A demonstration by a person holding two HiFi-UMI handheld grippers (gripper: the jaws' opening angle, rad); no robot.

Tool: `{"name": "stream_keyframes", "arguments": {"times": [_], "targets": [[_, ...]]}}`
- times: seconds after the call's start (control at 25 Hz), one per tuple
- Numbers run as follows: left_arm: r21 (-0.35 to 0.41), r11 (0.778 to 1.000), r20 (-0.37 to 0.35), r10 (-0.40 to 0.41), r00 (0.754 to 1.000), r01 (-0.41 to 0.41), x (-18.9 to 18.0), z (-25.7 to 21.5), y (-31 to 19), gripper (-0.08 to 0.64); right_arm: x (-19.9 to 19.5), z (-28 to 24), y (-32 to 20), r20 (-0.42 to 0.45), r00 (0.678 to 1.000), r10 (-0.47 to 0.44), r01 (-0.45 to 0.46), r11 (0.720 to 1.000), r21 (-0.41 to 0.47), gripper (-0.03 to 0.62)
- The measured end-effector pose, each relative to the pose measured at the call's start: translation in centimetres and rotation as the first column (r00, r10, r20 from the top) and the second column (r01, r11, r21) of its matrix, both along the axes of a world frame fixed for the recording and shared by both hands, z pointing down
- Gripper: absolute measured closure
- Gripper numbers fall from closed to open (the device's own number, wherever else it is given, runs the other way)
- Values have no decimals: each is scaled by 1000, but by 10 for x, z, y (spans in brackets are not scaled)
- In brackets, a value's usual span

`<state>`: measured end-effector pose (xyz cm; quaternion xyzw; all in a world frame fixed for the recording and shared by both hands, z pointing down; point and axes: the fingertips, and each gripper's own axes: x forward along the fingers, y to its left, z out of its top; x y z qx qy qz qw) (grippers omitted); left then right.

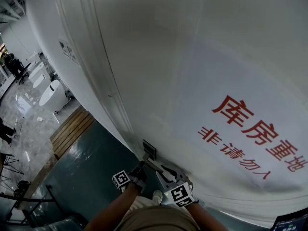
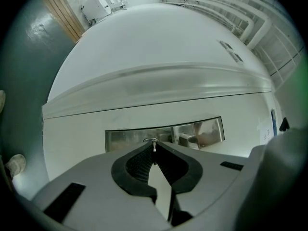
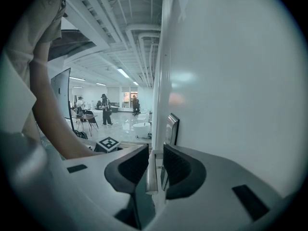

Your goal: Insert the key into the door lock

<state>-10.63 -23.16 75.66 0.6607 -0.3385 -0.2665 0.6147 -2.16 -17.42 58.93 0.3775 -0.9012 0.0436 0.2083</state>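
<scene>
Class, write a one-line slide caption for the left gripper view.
Left tongs, shut on a key, hold it at the lock plate.

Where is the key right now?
In the left gripper view, centre: the key is pinched at the left tool's tip, in front of the metal lock plate.

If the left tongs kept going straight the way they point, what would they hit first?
The lock plate on the door. The left tongs, shut on the key, point straight at it; how near is unclear.
</scene>
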Motion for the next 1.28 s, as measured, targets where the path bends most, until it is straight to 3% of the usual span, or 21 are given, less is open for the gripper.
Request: {"name": "stream_keyframes", "arguments": {"times": [0.28,0.6,1.28], "targets": [[2,1000,28,8,1000,-8,-1,2,-5,526,0,0,-4,13,1000,-7,7,1000,9,491],[-11,1000,-7,-15,1000,15,1,2,-7,526,0,1,-6,12,1000,-4,4,1000,-3,491],[-2,1000,-9,3,1000,-3,2,0,-7,526,-2,2,-4,7,1000,-7,7,1000,-6,491]]}}
